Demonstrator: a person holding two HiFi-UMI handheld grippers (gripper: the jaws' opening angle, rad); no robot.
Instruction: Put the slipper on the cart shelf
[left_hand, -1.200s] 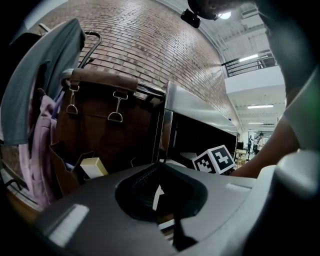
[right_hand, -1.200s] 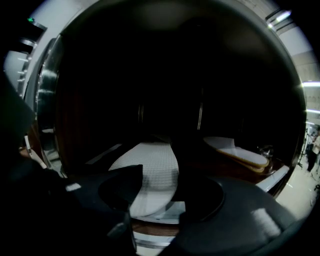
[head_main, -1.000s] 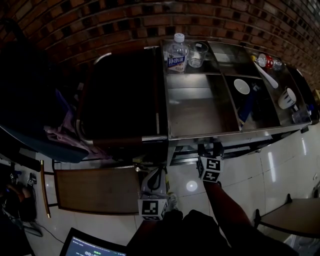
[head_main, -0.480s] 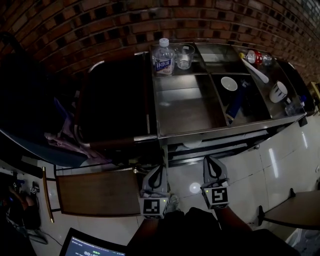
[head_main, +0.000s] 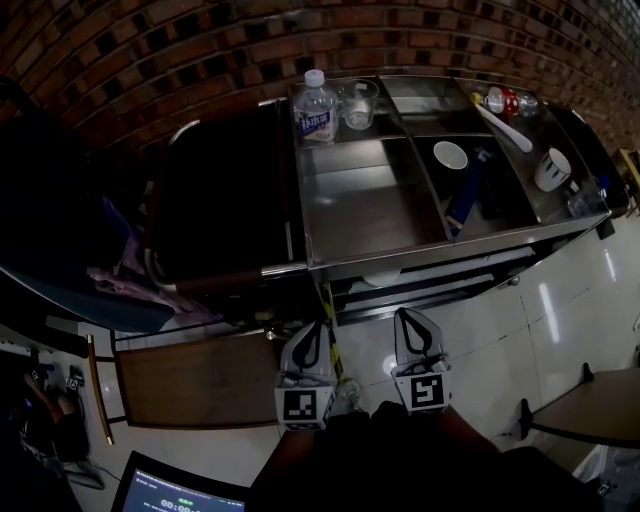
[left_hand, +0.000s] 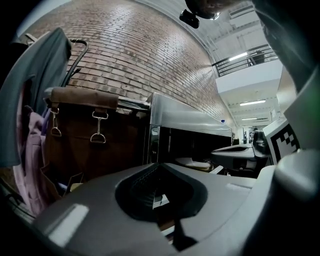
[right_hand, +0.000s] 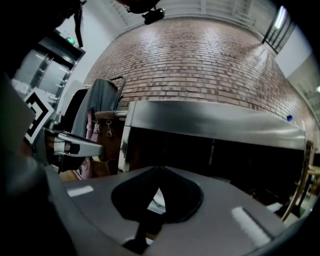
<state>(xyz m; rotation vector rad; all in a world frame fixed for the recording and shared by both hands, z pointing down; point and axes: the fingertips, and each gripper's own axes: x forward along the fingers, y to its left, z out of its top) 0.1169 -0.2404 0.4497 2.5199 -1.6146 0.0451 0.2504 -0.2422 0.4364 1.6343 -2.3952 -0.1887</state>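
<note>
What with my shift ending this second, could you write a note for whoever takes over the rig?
Tools: the left tool is shut and empty. The right tool is shut and empty. Both hover side by side, short of the cart.
Things: a pale flat thing, apparently the slipper, lies on the shelf under the cart's steel top.
Done: the placing looks complete, and neither tool touches the slipper.
Left: probably nothing. The shelf is dim, so check that the slipper sits fully on it.
</note>
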